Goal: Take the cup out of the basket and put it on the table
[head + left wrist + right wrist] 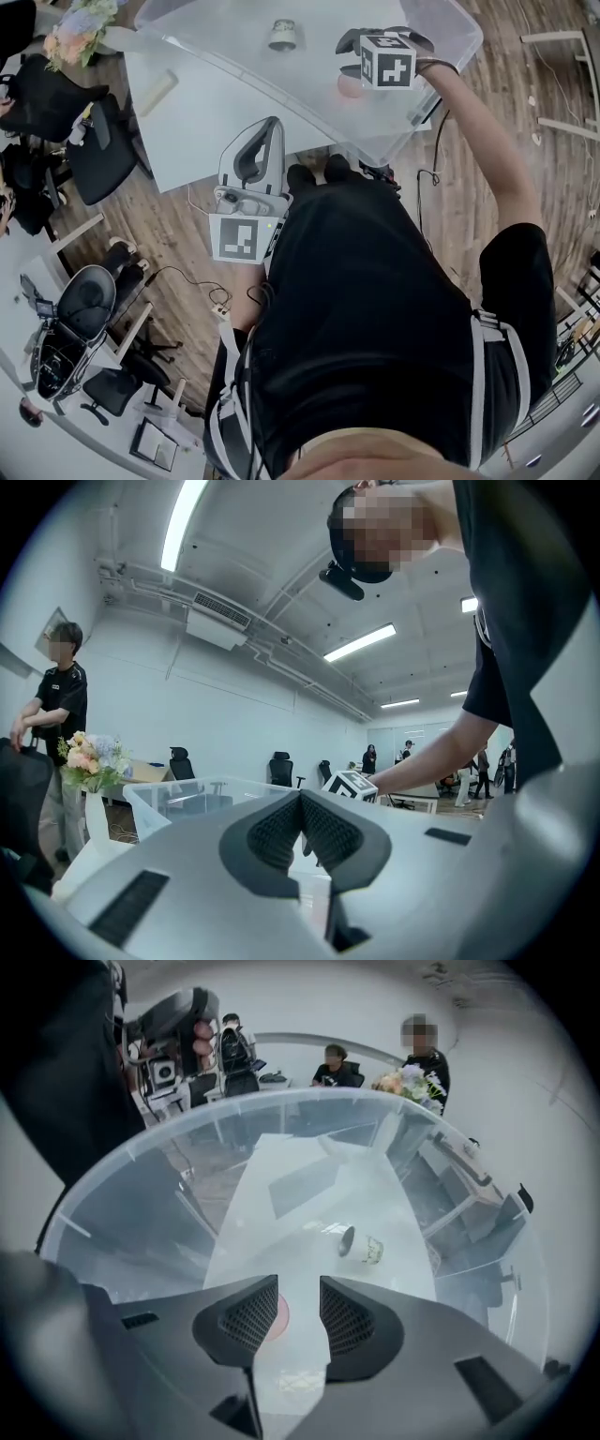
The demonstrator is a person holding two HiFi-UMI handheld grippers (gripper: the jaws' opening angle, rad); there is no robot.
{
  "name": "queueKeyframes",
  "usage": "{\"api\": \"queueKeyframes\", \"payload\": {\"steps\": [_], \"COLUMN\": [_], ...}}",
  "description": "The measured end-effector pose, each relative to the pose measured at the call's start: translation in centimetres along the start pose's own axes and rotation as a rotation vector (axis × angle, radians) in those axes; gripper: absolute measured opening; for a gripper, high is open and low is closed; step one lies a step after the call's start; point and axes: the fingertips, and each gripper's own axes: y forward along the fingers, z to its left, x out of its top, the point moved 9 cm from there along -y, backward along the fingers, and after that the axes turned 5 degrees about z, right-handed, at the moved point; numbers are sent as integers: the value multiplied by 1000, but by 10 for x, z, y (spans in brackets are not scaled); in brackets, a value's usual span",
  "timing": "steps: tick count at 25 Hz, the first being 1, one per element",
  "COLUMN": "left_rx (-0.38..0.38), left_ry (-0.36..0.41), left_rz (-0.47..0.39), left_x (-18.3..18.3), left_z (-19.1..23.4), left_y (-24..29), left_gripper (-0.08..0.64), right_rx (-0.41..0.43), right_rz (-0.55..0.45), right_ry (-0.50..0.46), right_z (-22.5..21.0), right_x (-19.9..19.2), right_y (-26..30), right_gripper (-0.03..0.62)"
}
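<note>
Open right hand-held gripper (pixel 289 1299) faces a pale printed cup (pixel 364 1245) lying sideways in basket (pixel 141 1232)

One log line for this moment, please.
right gripper: open, empty, inside basket | cup: on its side in basket, ungripped | left gripper: shut, empty

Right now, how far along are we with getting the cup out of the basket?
Done: nothing yet. The cup lies on its side on the floor of the clear basket.
In hand: the right gripper hangs over the basket with jaws apart, gripping nothing; a pink round thing sits below it. The left gripper is shut, off to the side.
Left: grasp the cup, lift it out, set it on the table.
</note>
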Motion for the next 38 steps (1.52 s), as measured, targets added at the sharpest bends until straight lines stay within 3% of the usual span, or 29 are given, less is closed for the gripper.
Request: {"api": "queueKeyframes", "payload": {"steps": [11,19,36,38], "left_rx": [30,50,81,87], "left_ry": [-13,-18,-45,-46], "left_rz": [5,31,38,48], "left_x": [-2,-7,-13,-14], "left_z": [9,18,25,25], "left_y": [-5,-5,-8,-9], "left_gripper": [18,18,18,18], "right_rx": [102,157,196,188], "right_rz": [159,230,276,273], "right_ry": [-152,-207,-226,-231], "right_z": [3,4,6,5], "right_x": [-12,-22,-31,-31], "right_y": [60,92,132,133], "right_gripper": [143,146,144,88]}}
